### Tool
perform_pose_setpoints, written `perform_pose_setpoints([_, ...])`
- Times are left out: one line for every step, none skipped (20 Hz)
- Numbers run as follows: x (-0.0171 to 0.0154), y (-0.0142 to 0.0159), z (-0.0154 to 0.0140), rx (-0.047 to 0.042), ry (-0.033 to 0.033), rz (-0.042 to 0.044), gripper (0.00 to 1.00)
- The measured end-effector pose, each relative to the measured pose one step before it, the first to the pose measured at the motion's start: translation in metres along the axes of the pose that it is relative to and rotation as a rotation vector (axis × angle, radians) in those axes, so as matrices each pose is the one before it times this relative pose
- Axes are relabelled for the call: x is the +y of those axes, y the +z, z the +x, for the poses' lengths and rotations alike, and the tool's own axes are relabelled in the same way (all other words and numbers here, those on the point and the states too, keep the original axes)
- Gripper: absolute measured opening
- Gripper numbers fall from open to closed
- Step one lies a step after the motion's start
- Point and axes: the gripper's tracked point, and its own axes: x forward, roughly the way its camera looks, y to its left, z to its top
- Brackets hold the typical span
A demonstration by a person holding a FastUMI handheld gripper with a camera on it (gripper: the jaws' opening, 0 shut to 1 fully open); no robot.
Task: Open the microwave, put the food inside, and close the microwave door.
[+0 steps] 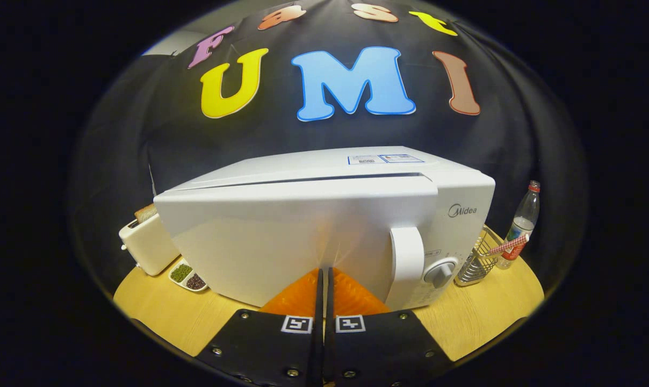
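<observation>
A white microwave (453,204) stands on the wooden table (163,314) right in front of me. Its door (271,236) is slightly ajar, swung out at a small angle, with a thin dark gap along its top edge. The door's white handle (408,263) is just right of my fingers, and the round dial (441,272) sits beyond it on the control panel. My gripper (324,270) is shut with nothing between the fingers. Its tips rest against the lower middle of the door's front.
A cream toaster (147,242) with bread in it stands left of the microwave. In front of it lies a small divided dish (188,277) of beans. To the right are a wire basket (477,260) and a plastic bottle (523,223).
</observation>
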Motion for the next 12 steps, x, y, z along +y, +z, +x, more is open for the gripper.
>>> perform_pose_setpoints([0.00049, 0.00091, 0.00139, -0.00461, -0.00199, -0.00866, 0.01])
perform_pose_setpoints([0.0014, -0.00113, 0.0019, 0.00485, -0.00063, -0.00233, 0.02])
perform_pose_setpoints([0.0008, 0.00244, 0.00203, -0.00385, -0.0041, 0.00164, 0.01])
perform_pose_setpoints([0.00079, 0.00092, 0.00242, 0.01968, -0.00587, 0.01252, 0.02])
perform_pose_setpoints([0.00248, -0.00344, 0.00396, 0.00872, -0.00515, 0.02175, 0.02])
perform_pose_setpoints([0.00288, 0.00421, -0.00562, -0.00465, 0.00582, -0.00356, 0.03])
perform_pose_setpoints([0.00054, 0.00361, -0.00389, -0.00672, -0.00367, -0.0041, 0.05])
perform_pose_setpoints([0.00434, 0.00685, -0.00673, -0.02316, 0.01141, -0.00183, 0.05])
perform_pose_setpoints([-0.00055, 0.00726, -0.007, -0.02534, -0.0062, -0.01568, 0.05])
perform_pose_setpoints([-0.00257, 0.00521, -0.00811, -0.01838, -0.00664, -0.01719, 0.05])
perform_pose_setpoints([0.00091, 0.0047, -0.00892, -0.01285, 0.001, -0.00989, 0.05])
perform_pose_setpoints([-0.00067, 0.00533, -0.0094, -0.01649, -0.00383, -0.00882, 0.05])
